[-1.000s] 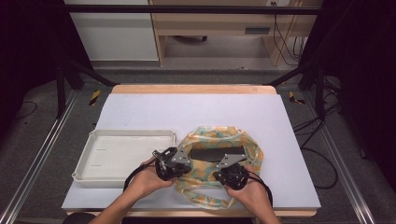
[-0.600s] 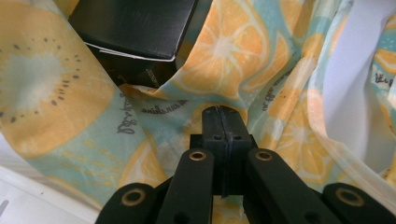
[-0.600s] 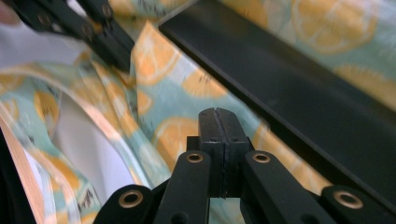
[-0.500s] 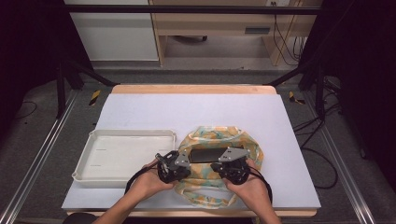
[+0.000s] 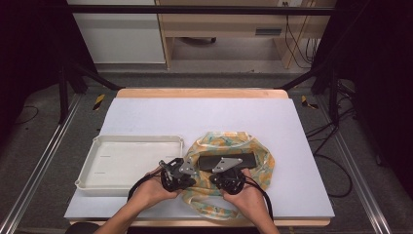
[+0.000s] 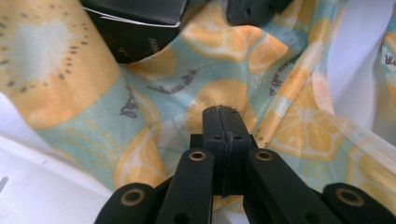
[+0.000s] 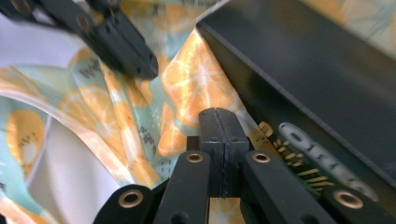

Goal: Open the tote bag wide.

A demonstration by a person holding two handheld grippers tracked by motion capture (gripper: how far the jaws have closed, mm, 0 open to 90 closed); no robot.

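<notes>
White desk on a wood-edged top, dark lab around it, a shelf unit at the back, cables on the floor to the right. On the desk: a white tray at the left, empty as far as I can see, and just beside it a fruit-print cloth bag lying crumpled with a flat black box in its mouth. Change over the last second: the right tool has slid inward across the bag toward the left tool, so the two now sit close together at the near edge of the box; a second ago they were spread to either side of the bag. The left tool barely moved. Both tools have jaws fully together. In the left gripper view the tips press down on the fabric, a few threads at the seam, but I can't confirm a pinch. In the right gripper view the tips sit on cloth right against the box edge. My read: regripping the bag opening near the box, to free or pull the box. Both hands low, palms down, forearms in from the near edge, tools pointing away and slightly down.
</notes>
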